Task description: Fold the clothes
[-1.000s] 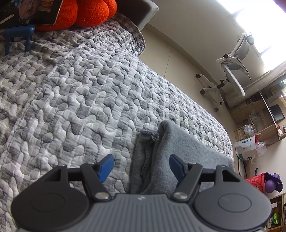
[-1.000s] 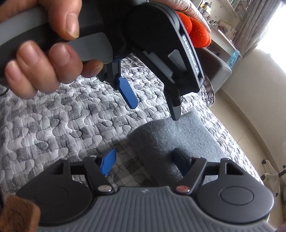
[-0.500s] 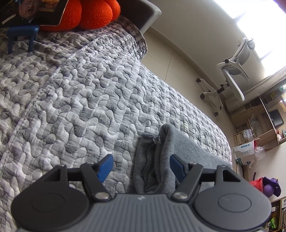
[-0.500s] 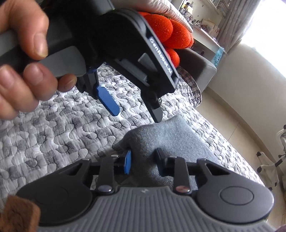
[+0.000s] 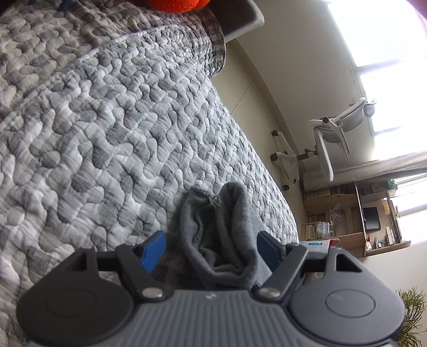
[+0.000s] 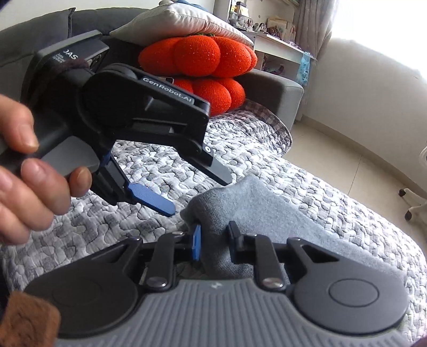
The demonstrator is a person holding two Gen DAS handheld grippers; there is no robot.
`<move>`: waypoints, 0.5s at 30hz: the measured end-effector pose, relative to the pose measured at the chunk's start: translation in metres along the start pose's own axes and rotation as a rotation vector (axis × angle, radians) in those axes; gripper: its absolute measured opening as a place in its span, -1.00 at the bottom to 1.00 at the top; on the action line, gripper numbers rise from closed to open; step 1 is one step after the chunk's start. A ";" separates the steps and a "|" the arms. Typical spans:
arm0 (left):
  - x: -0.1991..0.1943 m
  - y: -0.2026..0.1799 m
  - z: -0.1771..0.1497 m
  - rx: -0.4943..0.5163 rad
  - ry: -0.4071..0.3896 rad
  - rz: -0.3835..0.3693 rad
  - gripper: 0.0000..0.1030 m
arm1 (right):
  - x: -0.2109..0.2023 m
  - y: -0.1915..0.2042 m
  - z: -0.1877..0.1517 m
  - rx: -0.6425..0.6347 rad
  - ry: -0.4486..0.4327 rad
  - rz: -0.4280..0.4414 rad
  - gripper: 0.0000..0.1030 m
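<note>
You are pinching the folded grey fleece garment [image 6: 267,211] in your right gripper [image 6: 213,241] (left gripper [image 5: 210,248] jaws spread), so be closing the left on the same edge above the quilted grey bedspread [image 5: 106,120].

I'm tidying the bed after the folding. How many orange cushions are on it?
2, stacked at the head of the bed: the upper cushion under a white pillow, the lower cushion beneath it. Others may be hidden behind the left gripper.
</note>
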State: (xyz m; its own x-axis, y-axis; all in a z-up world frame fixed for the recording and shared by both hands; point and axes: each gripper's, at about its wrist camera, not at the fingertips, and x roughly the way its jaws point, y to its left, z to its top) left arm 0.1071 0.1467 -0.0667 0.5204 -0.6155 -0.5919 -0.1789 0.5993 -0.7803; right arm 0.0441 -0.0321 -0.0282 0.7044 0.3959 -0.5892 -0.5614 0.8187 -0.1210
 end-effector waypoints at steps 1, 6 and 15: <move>0.004 -0.002 -0.001 0.002 0.014 -0.007 0.51 | -0.001 0.000 0.000 -0.002 -0.001 -0.001 -0.59; 0.015 -0.005 0.002 -0.021 0.021 -0.009 0.51 | -0.002 -0.001 0.001 -0.004 -0.004 -0.002 -0.59; 0.037 -0.026 -0.001 0.088 0.055 0.041 0.48 | -0.001 -0.002 0.000 0.000 -0.001 0.002 -0.59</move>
State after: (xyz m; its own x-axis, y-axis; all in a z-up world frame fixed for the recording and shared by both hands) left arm 0.1301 0.1079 -0.0682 0.4671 -0.6149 -0.6354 -0.1241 0.6659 -0.7357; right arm 0.0446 -0.0341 -0.0276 0.7036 0.3980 -0.5887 -0.5628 0.8179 -0.1196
